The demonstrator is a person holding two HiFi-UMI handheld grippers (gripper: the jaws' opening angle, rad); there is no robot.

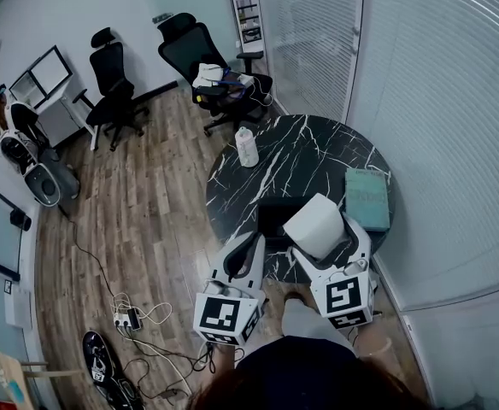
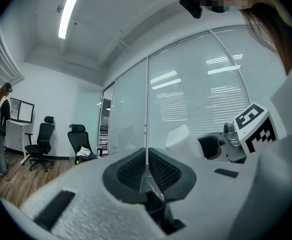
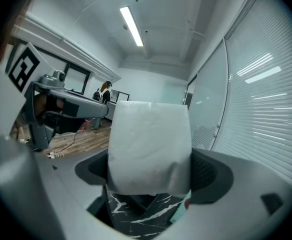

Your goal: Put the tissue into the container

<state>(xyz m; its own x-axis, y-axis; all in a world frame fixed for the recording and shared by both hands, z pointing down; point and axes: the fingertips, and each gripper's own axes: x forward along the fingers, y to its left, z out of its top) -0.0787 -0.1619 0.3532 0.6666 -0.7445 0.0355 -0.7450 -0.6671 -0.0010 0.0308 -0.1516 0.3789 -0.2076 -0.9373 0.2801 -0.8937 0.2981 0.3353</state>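
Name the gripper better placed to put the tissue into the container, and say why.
Right. The right gripper is shut on the tissue above the table; the left gripper is shut, holding nothing.

Soft, matt white paper tissue (image 1: 315,225), faintly creased; glossy black table (image 1: 305,148) of marble look with white veins; wood-plank floor (image 1: 138,203) of low sheen; left claw (image 2: 147,170), grainy matt white shell with black ribbed pads (image 2: 163,171).

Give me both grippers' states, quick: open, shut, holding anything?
Left gripper: shut, jaws together, nothing between them.
Right gripper: shut on the white block of tissue.
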